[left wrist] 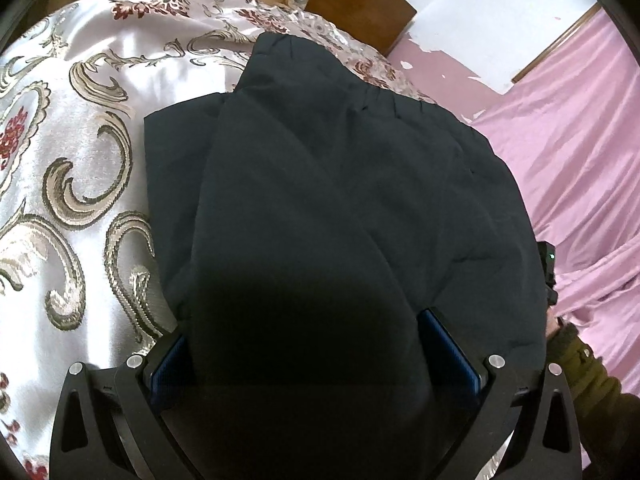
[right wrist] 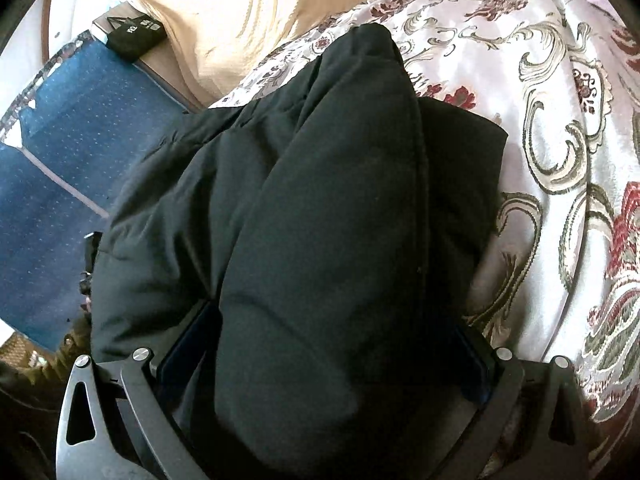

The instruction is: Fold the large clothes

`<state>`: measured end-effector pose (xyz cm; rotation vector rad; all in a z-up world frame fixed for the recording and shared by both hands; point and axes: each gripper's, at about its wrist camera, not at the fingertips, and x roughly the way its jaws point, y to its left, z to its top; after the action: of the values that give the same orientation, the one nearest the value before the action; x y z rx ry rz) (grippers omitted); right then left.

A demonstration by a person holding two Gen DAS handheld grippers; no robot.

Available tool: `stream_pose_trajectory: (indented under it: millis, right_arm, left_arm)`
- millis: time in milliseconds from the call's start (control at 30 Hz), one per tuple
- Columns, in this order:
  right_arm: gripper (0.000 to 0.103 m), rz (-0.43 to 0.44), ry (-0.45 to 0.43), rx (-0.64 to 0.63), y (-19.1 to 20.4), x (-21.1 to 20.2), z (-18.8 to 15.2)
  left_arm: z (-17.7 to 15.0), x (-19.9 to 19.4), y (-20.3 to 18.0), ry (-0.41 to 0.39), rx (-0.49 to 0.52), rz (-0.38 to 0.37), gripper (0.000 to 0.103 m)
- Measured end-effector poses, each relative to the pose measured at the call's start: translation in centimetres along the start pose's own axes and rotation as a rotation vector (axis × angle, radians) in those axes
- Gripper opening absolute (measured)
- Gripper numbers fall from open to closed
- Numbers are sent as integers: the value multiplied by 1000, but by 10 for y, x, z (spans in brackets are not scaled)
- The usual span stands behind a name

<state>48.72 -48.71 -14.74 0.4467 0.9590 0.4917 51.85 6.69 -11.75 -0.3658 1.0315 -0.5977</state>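
Note:
A black padded jacket (left wrist: 340, 184) lies bunched and partly folded on a silvery floral bedspread (left wrist: 80, 168). My left gripper (left wrist: 306, 324) stands with its blue-padded fingers (left wrist: 448, 340) wide apart, and a thick fold of the jacket fills the gap and covers the gripper's middle. In the right wrist view the same jacket (right wrist: 340, 184) rises as a rounded fold between the spread fingers (right wrist: 476, 360) of my right gripper (right wrist: 334, 318). Both grippers sit at the jacket's near edge, side by side. I cannot see any pinching of the fabric.
Pink sheet (left wrist: 580, 140) lies right of the jacket, with a brown wooden panel (left wrist: 360, 4) behind. A cream pillow (right wrist: 248, 12), a black box (right wrist: 134, 36) and a blue mat (right wrist: 60, 160) are at the left. An olive sleeve (left wrist: 580, 360) shows.

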Motion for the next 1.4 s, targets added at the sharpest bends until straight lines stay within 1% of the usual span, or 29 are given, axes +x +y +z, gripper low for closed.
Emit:
stream_pose_trajectory:
  millis: [200,500,600,733,900,1000,1033,1100,1133,1167,1200,1233,1267,1300,1333,1367,1400]
  right_arm:
    - [102,-22,-16,6,5,2,-2]
    - [102,-46,-21,0,6,2,-2]
    - [102,-70,-16,-2,9,2,-1]
    - [102,-118,-10,1,16,1,0]
    - [102,-220,-18,-8,30,-4,-2]
    - [102,-278,10,-2,38,-5,3]
    - [102,-297,18,-10,42,-6,4]
    - [102,-347,40,-32,51,-8,10]
    - [100,-366,53,-36,55,-8,12]
    - [94,-377,66,-42,60,-9,14]
    - [84,-381,72,-51,62,-11,15]
    - [79,-384,75,-60,66,-13,16]
    - [69,-390,75,-63,71,-16,18]
    - [61,-402,71,-58,75,-19,19]
    - [57,-416,63,-53,79,-21,19]
    - [50,-425,55,-50,80,-24,20]
    - [42,-439,42,-48,83,-28,19]
  left_arm:
    - [-4,1,-1,-36,6,0,103]
    - [-3,1,4,-35,6,-18,103]
    - [-4,0,5,-34,5,-18,103]
    - [-3,0,6,-20,10,-20,103]
    - [-4,0,5,-10,7,-16,103]
    - [-2,1,4,14,-17,10,103]
    - [0,0,2,21,-25,20,100]
    - [1,-3,-1,27,-47,37,89]
    - [2,-5,-3,22,-53,43,79]
    - [2,-9,-7,16,-57,63,71]
    - [3,-13,-11,14,-60,86,67]
    - [3,-14,-14,13,-61,100,60]
    - [4,-17,-20,11,-60,125,53]
    - [4,-20,-26,10,-53,151,50]
    - [5,-21,-31,13,-51,169,44]
    - [6,-23,-37,17,-62,196,39]
    - [7,-27,-44,16,-65,222,36]
